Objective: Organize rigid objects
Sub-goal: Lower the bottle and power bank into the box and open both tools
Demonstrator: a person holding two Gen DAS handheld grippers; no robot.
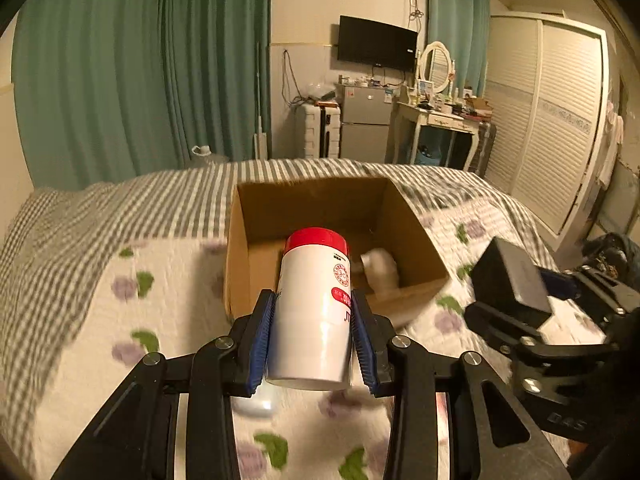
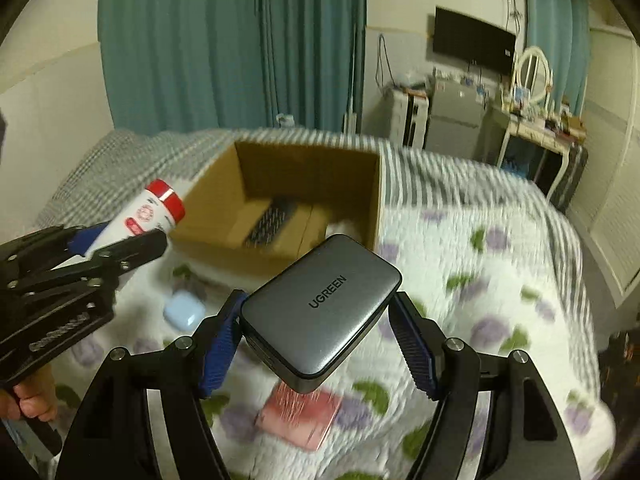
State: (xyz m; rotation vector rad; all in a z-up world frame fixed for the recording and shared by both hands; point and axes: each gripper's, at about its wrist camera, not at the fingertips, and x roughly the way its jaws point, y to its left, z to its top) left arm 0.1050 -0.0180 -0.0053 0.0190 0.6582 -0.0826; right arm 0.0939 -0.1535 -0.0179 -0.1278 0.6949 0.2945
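Note:
My left gripper [image 1: 314, 336] is shut on a white bottle with a red cap [image 1: 314, 312] and holds it above the bed, just short of the open cardboard box [image 1: 236, 264]. The bottle also shows in the right wrist view [image 2: 148, 212]. My right gripper [image 2: 316, 344] is shut on a grey UGREEN charger [image 2: 320, 308], held in the air in front of the box [image 2: 376, 208]. The charger shows at the right of the left wrist view [image 1: 512, 276]. Inside the box lie a white object [image 1: 380, 268] and a dark comb-like item [image 2: 272, 220].
On the flowered quilt [image 2: 480, 280] lie a light blue earbud case [image 2: 184, 310] and a pink booklet [image 2: 300, 416] beneath my right gripper. A fridge [image 1: 366, 124], dressing table [image 1: 440, 120] and wardrobe [image 1: 560, 120] stand beyond the bed.

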